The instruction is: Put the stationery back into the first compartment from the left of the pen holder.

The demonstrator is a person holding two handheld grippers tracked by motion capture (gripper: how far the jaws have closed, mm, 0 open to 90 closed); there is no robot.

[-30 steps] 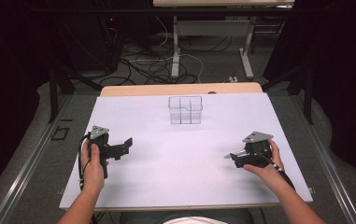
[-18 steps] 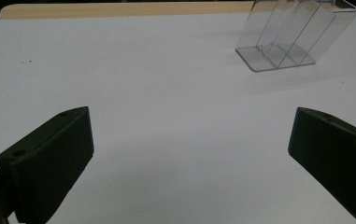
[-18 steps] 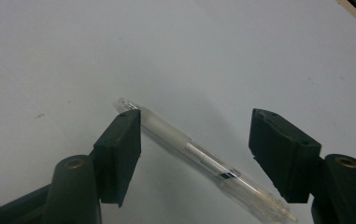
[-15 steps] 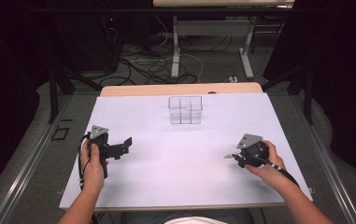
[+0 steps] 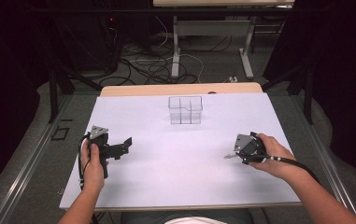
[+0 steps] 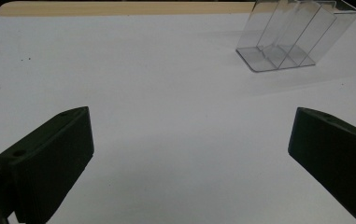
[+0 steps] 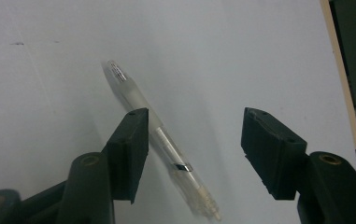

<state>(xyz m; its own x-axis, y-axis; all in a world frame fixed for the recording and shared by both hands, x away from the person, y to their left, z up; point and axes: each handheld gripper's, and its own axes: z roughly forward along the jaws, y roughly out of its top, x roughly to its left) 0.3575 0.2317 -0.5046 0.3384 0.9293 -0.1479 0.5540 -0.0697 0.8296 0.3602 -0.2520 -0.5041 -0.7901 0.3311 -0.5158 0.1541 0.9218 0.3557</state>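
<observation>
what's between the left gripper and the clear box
Nothing: bare white sheet runs from the left gripper to the clear box, as its view shows.

- White sheet [image 5: 175, 154] over the counter looks like matt, smooth paper.
- Counter's [image 5: 180, 88] far edge shows pale wood.
- Organizer [image 5: 185, 110]: clear, glossy plastic.
- Pen [image 7: 159, 137]: frosted, translucent plastic barrel.
- Right tool [image 7: 192, 140] jaws: matt black plastic.

We see the divided box [image 5: 185, 110] at the far middle of the table [image 5: 175, 182], the left gripper [image 5: 119, 149] near left, the right gripper [image 5: 234, 155] near right over a pen [image 7: 159, 140].
</observation>
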